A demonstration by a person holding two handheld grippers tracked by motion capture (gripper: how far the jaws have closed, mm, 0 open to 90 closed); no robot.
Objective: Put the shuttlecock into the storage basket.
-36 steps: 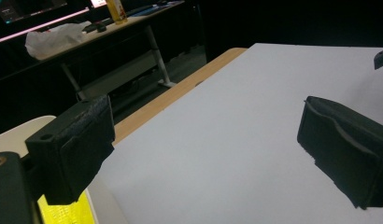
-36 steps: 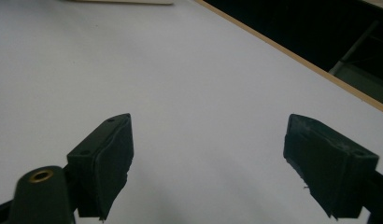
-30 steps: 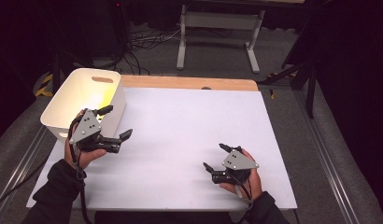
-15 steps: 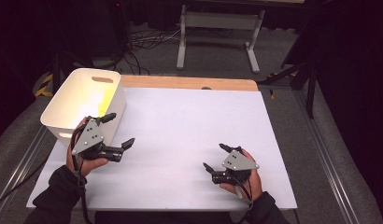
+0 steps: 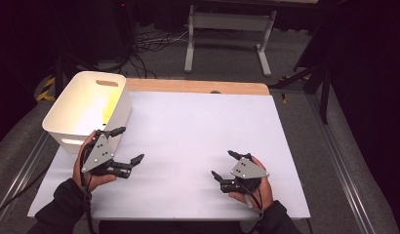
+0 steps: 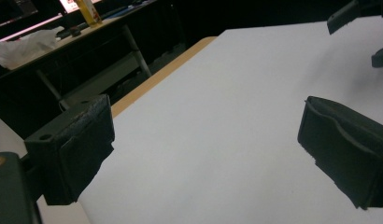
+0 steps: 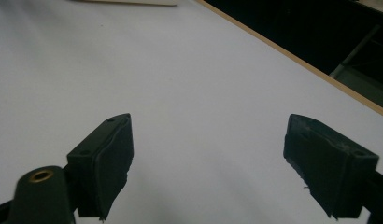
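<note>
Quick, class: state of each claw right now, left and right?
Left claw: open, holding nothing, beside the white bin.
Right claw: open, holding nothing, over the white table.

A smooth, matt white sheet (image 5: 198, 146) is covering the desk (image 5: 198, 87), whose far edge is showing pale wood. The white bin (image 5: 86, 109) is looking like smooth plastic. Each hand-held gripper is wearing matt black, rough-edged pads (image 6: 82, 144) and a grey plate (image 5: 98, 152).
</note>
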